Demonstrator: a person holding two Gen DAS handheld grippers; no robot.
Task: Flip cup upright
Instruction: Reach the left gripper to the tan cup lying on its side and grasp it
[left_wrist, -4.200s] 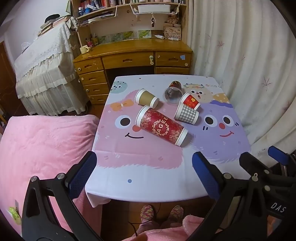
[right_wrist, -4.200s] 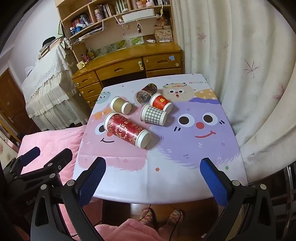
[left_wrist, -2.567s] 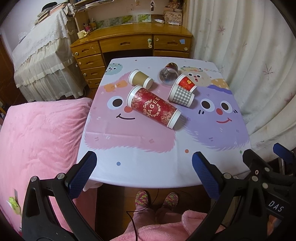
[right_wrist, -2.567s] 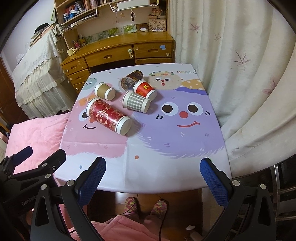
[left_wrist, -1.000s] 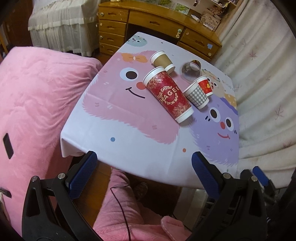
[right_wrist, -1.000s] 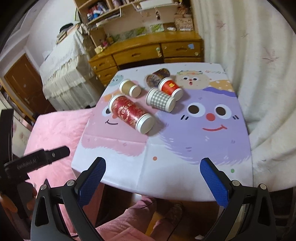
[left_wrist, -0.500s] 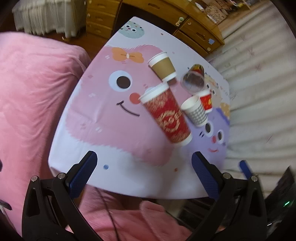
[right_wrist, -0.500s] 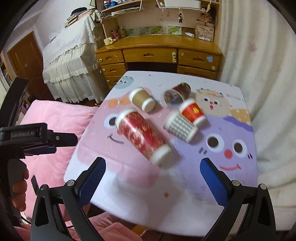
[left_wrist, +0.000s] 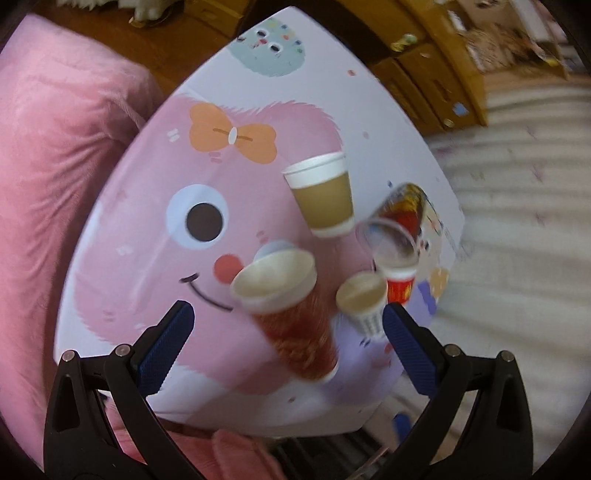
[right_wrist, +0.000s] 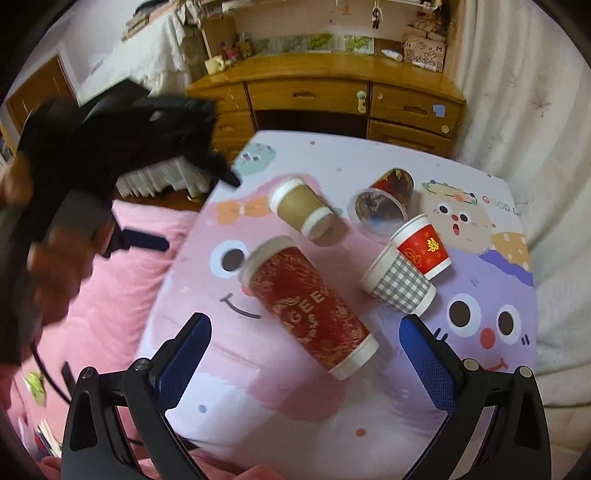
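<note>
So basically nothing's flipped yet; all five cups are lying on their sides on the cartoon tablecloth (right_wrist: 280, 398), and neither gripper is touching any of them.

The right gripper (right_wrist: 303, 343) has its fingers spread wide with nothing between them; the tall red cup (right_wrist: 310, 306) lies just ahead of it, pretty much framed by the two blue pads, mouth end pointing away to the left and base end nearer the right pad. Further ahead and a bit right are the checked cup (right_wrist: 400, 282) and the small red cup (right_wrist: 423, 245), touching each other; beyond those is the clear plastic cup (right_wrist: 380, 203), and ahead-left the brown cup (right_wrist: 301, 206).

The left gripper (left_wrist: 286, 343) is also wide open and empty; its view is blurry, looking steeply down, and the tall red cup sits right between its fingers, open mouth facing the camera. From the right camera you can see it held up high off to the left, well clear of the table.

My guess is the tall red one is the first target, since both tools are lined up on it; grasp, tilt and set-down are all still to do.
</note>
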